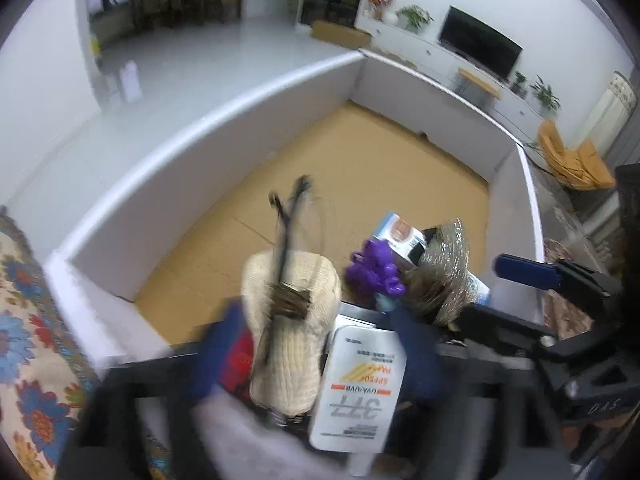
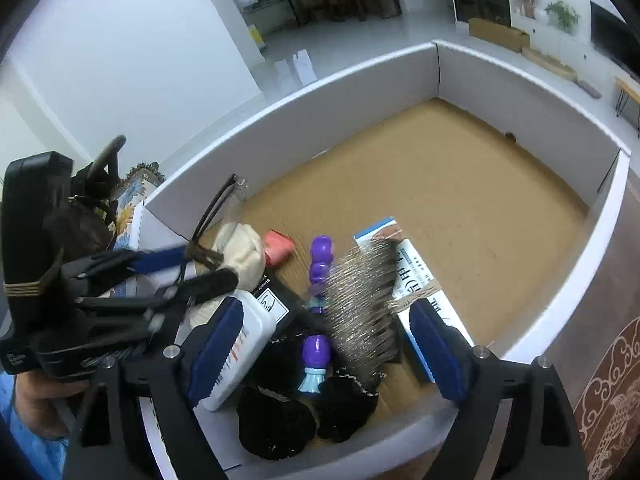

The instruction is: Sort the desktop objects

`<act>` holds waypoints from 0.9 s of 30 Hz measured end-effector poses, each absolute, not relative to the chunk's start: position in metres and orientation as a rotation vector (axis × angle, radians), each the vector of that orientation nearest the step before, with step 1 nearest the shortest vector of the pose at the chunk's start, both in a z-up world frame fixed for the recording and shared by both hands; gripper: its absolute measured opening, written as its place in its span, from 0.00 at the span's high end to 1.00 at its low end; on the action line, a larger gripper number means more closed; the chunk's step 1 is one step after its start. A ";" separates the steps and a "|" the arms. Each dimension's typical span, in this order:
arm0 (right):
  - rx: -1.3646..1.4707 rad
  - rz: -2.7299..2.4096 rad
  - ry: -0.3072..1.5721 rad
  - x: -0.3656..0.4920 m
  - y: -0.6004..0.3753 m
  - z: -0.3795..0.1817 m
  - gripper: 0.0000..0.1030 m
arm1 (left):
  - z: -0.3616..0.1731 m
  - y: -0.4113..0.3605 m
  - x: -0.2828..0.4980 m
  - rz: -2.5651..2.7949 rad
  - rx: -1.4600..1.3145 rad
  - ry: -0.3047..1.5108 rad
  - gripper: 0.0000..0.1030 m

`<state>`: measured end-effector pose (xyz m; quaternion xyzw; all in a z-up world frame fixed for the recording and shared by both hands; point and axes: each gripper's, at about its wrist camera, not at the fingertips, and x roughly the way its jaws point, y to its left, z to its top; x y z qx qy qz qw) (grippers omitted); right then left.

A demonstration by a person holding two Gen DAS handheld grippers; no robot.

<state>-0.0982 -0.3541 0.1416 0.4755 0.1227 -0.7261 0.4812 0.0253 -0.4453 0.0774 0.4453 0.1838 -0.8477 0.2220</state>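
Two grippers, the left gripper [image 1: 316,360] and right gripper [image 2: 328,344], hover spread wide and empty over clutter heaped in the near corner of the white-walled cardboard box [image 2: 520,92]; I judge the white sunscreen bottle [image 2: 240,344], lying uppermost, the cleanest pick, taken across its flat sides. Most of the box's brown floor lies bare, amid pale tiles and a television [image 1: 480,42]

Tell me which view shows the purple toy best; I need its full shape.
The right wrist view: the purple toy lies full length beside the wire brush. The left wrist view shows only its blurred purple end behind the sunscreen bottle.
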 end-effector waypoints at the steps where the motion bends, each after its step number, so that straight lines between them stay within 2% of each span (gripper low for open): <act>1: 1.151 -1.778 0.299 -0.099 -0.350 0.144 0.16 | 0.081 -0.442 0.029 -2.341 1.190 0.468 0.10; 5: 1.094 -1.859 0.286 -0.100 -0.324 0.164 0.10 | 0.095 -0.431 0.036 -2.264 1.102 0.364 0.08; 8: 1.049 -1.904 0.297 -0.086 -0.304 0.176 0.09 | 0.098 -0.416 0.031 -2.133 1.132 0.321 0.07; 14: 0.993 -1.937 0.361 -0.080 -0.291 0.190 0.09 | 0.102 -0.391 0.038 -2.022 1.112 0.347 0.07; 19: 0.964 -1.943 0.408 -0.077 -0.288 0.194 0.09 | 0.117 -0.380 0.055 -2.114 1.048 0.438 0.07; 27: 0.991 -1.959 0.454 -0.083 -0.302 0.196 0.09 | 0.139 -0.372 0.061 -2.152 0.967 0.399 0.07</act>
